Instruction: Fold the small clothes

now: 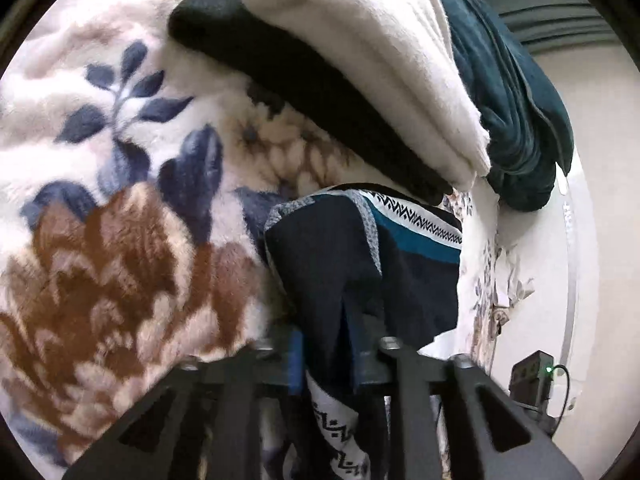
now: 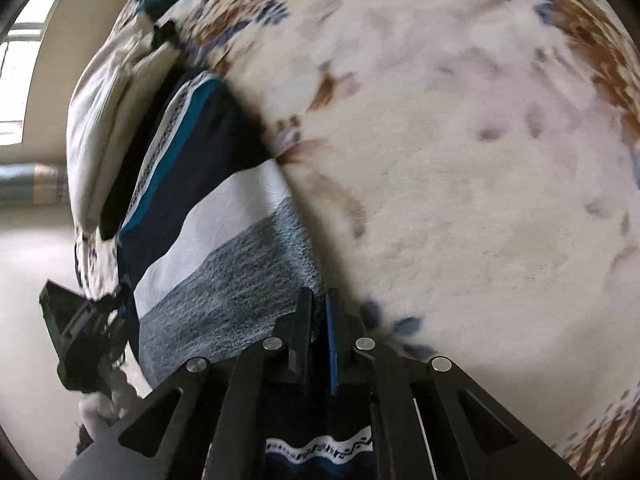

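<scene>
A small knit garment (image 1: 360, 260) with navy, teal, white and grey bands and a zigzag trim lies on a floral fleece blanket (image 1: 100, 200). My left gripper (image 1: 330, 352) is shut on a bunched navy part of it, and the cloth rises in a fold from the jaws. In the right wrist view the same garment (image 2: 208, 240) stretches away to the left. My right gripper (image 2: 318, 312) is shut on its grey edge, fingers nearly together, with patterned trim hanging below. The left gripper (image 2: 72, 332) shows at the garment's far end.
Behind the garment stands a stack of folded clothes: black (image 1: 280, 64), cream (image 1: 360, 40) and teal (image 1: 512, 100). The blanket (image 2: 460, 160) spreads wide to the right. Its edge drops to a pale floor (image 2: 32, 280). A black box with a green light (image 1: 532, 376) sits low right.
</scene>
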